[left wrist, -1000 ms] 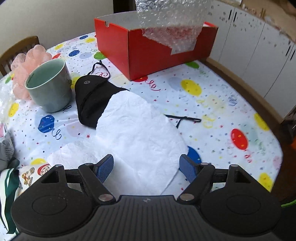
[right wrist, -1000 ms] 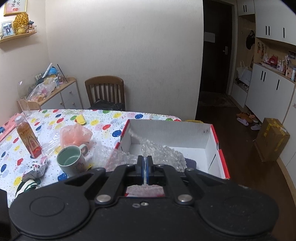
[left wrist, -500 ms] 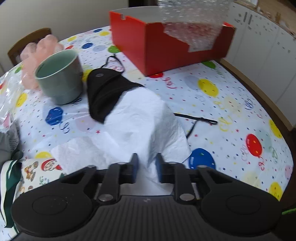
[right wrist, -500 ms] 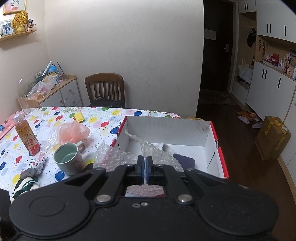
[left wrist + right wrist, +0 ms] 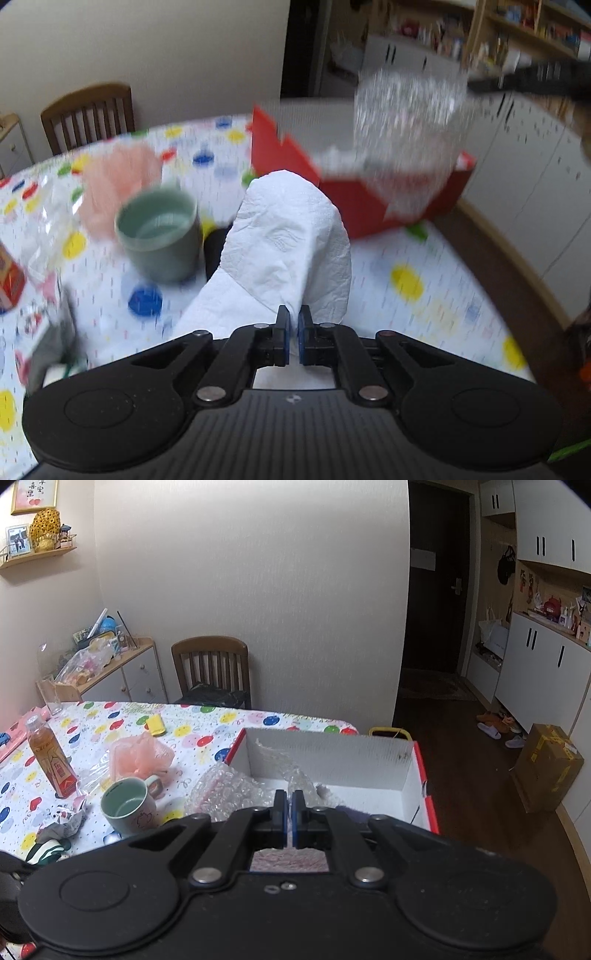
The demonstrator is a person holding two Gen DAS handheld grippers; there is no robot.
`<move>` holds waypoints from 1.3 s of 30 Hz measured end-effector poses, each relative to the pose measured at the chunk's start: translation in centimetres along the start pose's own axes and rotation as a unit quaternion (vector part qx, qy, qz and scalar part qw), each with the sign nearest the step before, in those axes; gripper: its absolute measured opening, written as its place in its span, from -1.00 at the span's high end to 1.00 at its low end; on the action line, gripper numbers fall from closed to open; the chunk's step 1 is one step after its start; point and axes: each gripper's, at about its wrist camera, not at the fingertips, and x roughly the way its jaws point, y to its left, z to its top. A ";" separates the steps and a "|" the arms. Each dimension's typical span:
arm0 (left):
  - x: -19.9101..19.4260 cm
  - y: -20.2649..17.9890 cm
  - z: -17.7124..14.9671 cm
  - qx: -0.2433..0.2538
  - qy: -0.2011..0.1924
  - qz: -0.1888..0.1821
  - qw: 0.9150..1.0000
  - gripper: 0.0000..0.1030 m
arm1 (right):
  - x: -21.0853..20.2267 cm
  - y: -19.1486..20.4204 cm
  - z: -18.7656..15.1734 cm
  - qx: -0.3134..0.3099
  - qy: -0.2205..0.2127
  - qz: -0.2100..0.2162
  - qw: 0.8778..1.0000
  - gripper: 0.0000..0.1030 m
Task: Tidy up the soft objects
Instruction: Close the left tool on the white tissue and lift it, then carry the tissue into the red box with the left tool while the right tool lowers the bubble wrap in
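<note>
White tissue gripped and lifted; bubble wrap held over the box.

Left gripper (image 5: 291, 325) has just closed its jaws on the crumpled white paper tissue (image 5: 291, 251), which a second ago lay flat on the balloon-print tablecloth (image 5: 424, 291) and now hangs raised, so transfer looks next. Right gripper (image 5: 289, 810) is clamped on the clear bubble wrap sheet (image 5: 225, 794), draped over the red cardboard box (image 5: 430, 805). Beyond: green ceramic mug (image 5: 159, 236), pink mesh sponge (image 5: 118, 184). The wrap partly blocks the box opening.
</note>
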 end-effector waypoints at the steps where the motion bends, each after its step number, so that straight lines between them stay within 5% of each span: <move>1: -0.2 -0.2 0.9 -0.002 -0.009 -0.004 1.000 0.92 | 0.1 -0.2 0.2 -0.001 -0.002 0.001 1.000 0.97; 16: 0.4 -4.9 12.6 0.030 -0.100 -0.030 0.994 0.92 | 0.5 -3.9 3.7 -0.003 -0.048 0.005 0.999 0.97; 26: 6.1 -6.9 17.1 0.025 -0.066 -0.039 0.997 0.92 | 2.3 -6.7 4.3 0.010 -0.056 -0.014 0.998 0.97; 39: 14.0 -8.0 19.4 0.013 -0.019 -0.036 0.999 0.92 | 6.7 -9.3 1.9 0.031 -0.009 -0.026 0.999 0.97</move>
